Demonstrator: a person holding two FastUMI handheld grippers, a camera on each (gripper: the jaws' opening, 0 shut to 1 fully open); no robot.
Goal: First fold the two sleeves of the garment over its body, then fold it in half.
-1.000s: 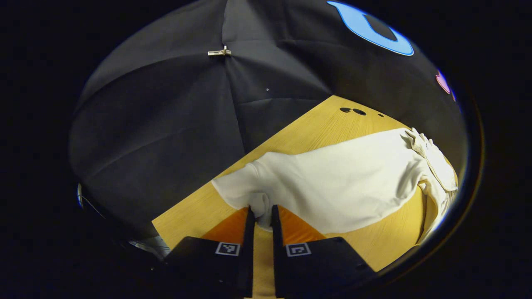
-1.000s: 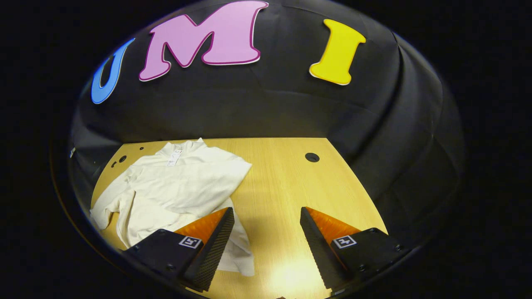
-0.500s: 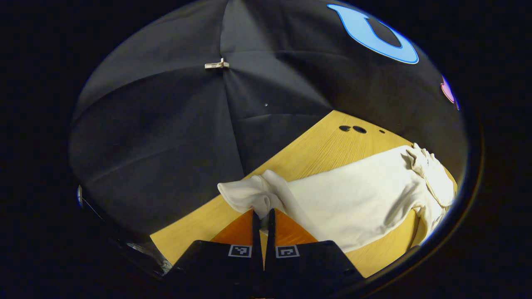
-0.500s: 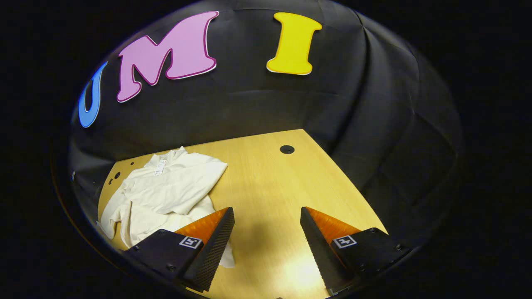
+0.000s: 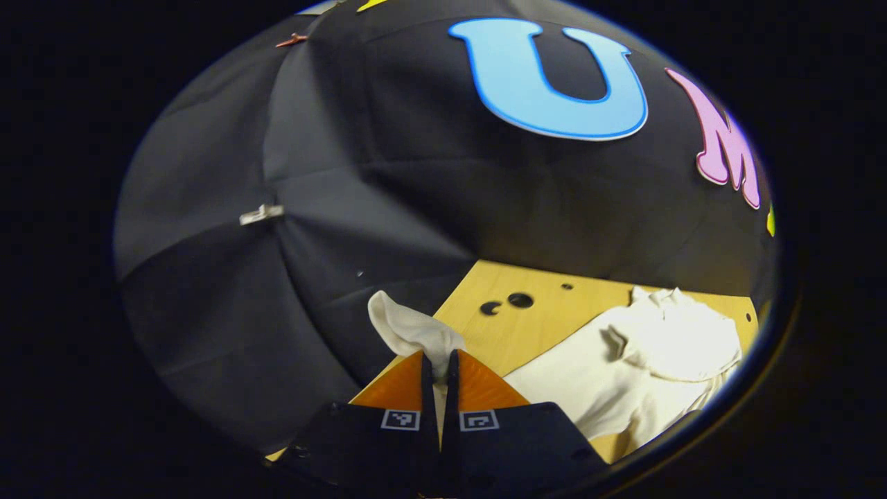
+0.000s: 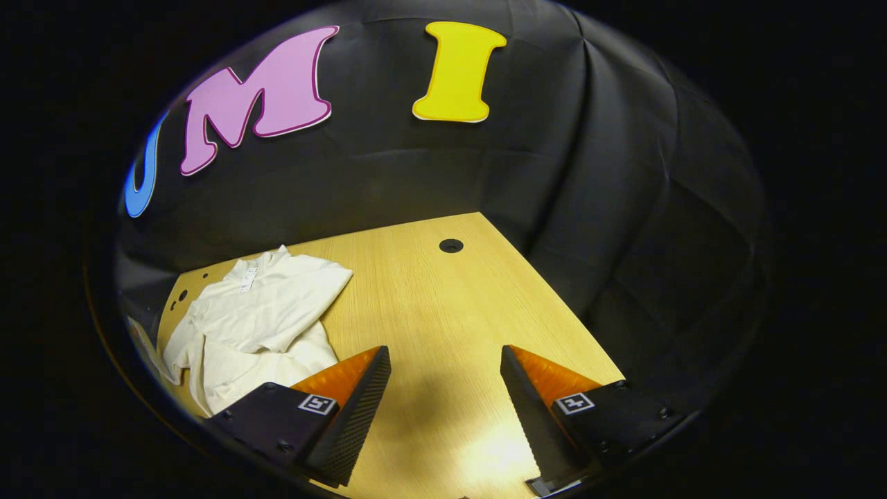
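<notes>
Cream knit fabric makes up the garment (image 6: 256, 312), which lies on the far left part of the wooden table (image 6: 443, 305), collar toward the far wall, with the right sleeve apparently already laid across the body. In the left gripper view the body of the garment (image 5: 644, 360) spreads to the right, while the left sleeve's cuff (image 5: 412, 329) stands up out of the left gripper (image 5: 438, 360), whose two orange fingers are pressed together on the cloth. Holding it by the very end likely lets the whole sleeve trail behind, so it can be swung over the body in one motion.

The right gripper (image 6: 443, 360) hovers over bare table to the right of the garment, fingers wide apart and holding nothing, probably kept clear while the other works.

Compared with a second ago, the sleeve has been lifted off the table: it then lay flat and stretched out, and now the cuff hangs raised against the dark wall. The right gripper has drawn back, so the garment looks smaller and farther left.
</notes>
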